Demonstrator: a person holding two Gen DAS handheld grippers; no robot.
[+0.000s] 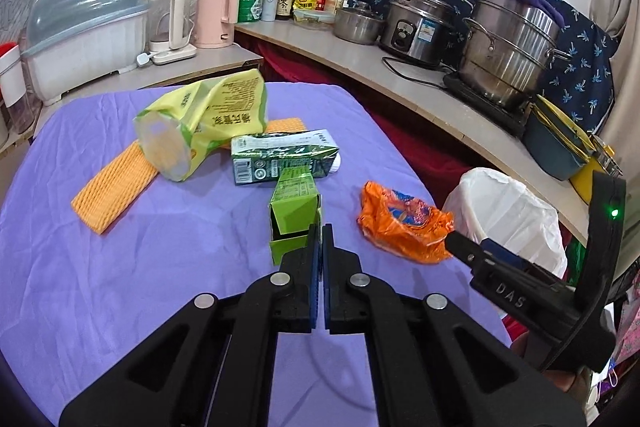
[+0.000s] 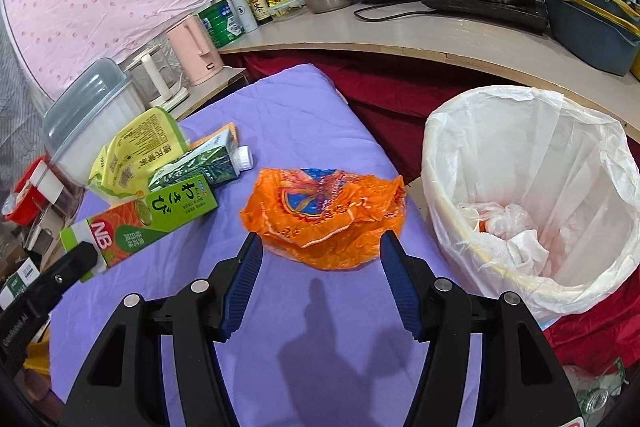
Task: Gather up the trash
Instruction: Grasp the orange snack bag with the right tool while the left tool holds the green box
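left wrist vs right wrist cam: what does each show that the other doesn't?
Left wrist only: the orange foam net lying full length on the cloth, and the left claw shut on a flap of the green box.
Right wrist only: crumpled trash inside the lined bin, and the open right claw in front of the orange wrapper.
Both: green box, orange wrapper, yellow bag, milk carton, bin.

Trash on purple cloth (image 1: 120, 287): two green cartons (image 1: 294, 211) (image 1: 280, 157), one yellow pouch (image 1: 208, 115), one orange wrapper (image 2: 324, 215), one orange foam net (image 1: 112, 191). One lined bin (image 2: 532, 187). Two kettles (image 1: 214, 13) (image 1: 170, 23). Three steel pots (image 1: 512, 55).
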